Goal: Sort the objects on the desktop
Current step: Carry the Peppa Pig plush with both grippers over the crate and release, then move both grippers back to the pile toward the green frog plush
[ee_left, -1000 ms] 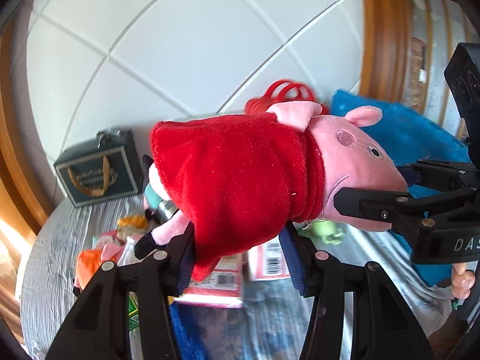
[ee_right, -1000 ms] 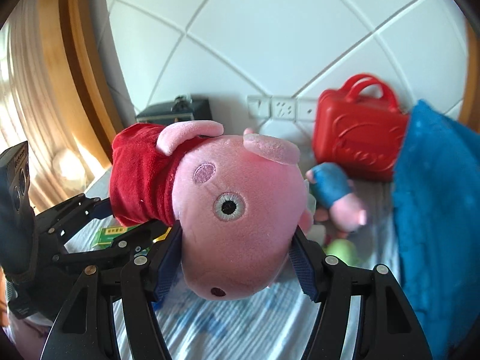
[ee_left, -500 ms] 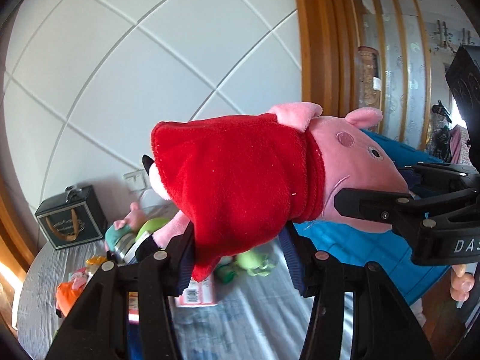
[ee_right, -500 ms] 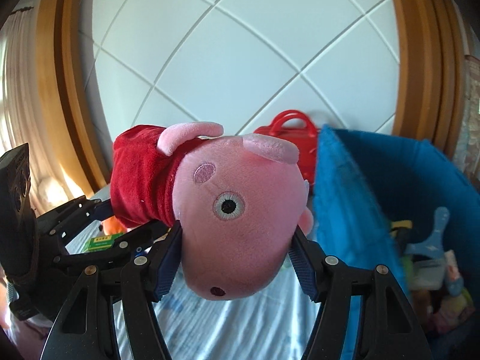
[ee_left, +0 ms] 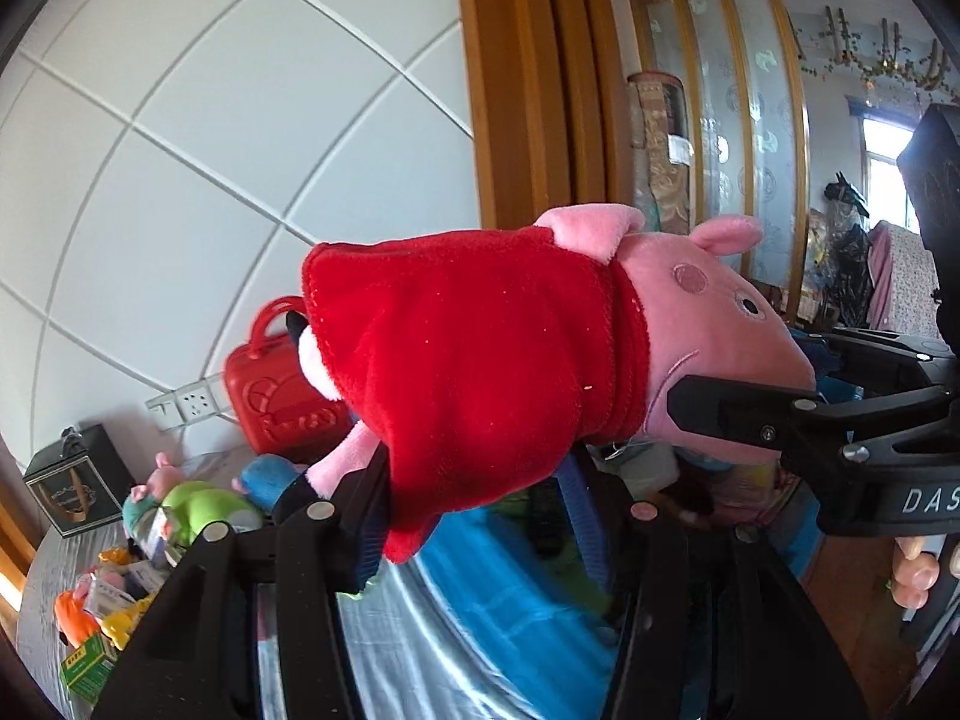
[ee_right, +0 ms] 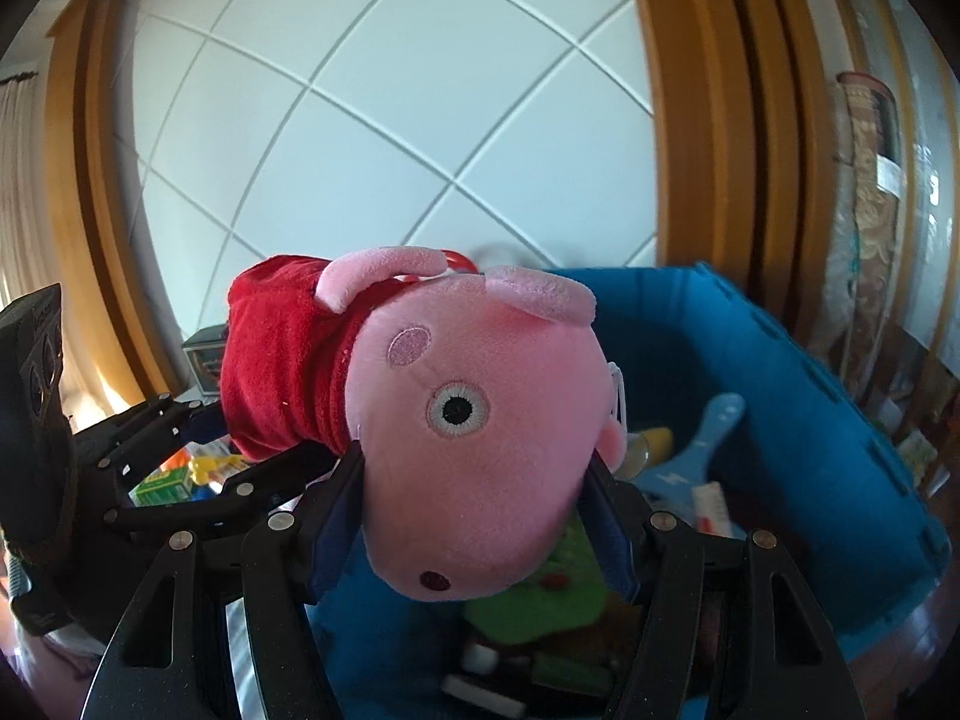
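Both grippers are carrying the same thing here: a pink plush pig in a red velvety dress [ee_left: 480,360], lying sideways across the middle of both frames. The left gripper [ee_left: 468,480] is pinching the red dress around the body, and the right gripper [ee_right: 474,516] is squeezing the pink head from both sides, snout pointing down at the camera. So neither pair of jaws is fully spread or pressed together; they're clamped on soft stuffing.

In the right wrist view the pig is hanging over the blue fabric storage bin [ee_right: 828,420], which fills the lower right of the frame and already has toys inside. The grey table [ee_left: 54,570] with the leftover clutter is sitting at lower left in the left wrist view, next to a red plastic carry case [ee_left: 270,384].

What I'd worry about: if one side is letting go early, the plush is swinging off the other grip and could flop over the bin's rim. Plush also compresses, so a slack pinch could slip out.
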Available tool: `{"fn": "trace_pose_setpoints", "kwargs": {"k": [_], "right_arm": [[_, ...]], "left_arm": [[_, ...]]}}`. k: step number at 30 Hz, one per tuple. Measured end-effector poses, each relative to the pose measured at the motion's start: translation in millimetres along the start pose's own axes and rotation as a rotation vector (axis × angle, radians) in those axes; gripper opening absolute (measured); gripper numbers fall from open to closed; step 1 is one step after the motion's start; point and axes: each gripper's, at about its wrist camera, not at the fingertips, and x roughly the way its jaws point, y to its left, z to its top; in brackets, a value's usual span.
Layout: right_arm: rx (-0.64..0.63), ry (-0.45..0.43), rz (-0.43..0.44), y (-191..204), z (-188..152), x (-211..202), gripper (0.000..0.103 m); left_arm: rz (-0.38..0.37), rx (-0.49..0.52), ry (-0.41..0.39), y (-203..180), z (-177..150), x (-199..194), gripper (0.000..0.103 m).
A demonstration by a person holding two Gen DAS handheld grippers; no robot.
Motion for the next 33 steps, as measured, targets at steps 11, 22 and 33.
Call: {"fn": "trace_pose_setpoints", "kwargs": {"k": [11,22,33], "right_arm": [[0.094,0.028,-0.028,-82.4,-18.6,-13.0,0.069],[0.095,-0.004,-0.092,-102.9,-23.5,-29.1,0.091],[0.094,-0.04,-0.117,-99.5,-28.4,-35.3,0.103]], "left_arm": [[-0.038,0.052,0.091,-95.2,10.1,26.7,0.051],[-0.028,0.045,0.116,-112.1,9.6,41.0,0.051],[0.031,-0.037,0.056,-85.7,-3.9,15.9,0.06]]}}
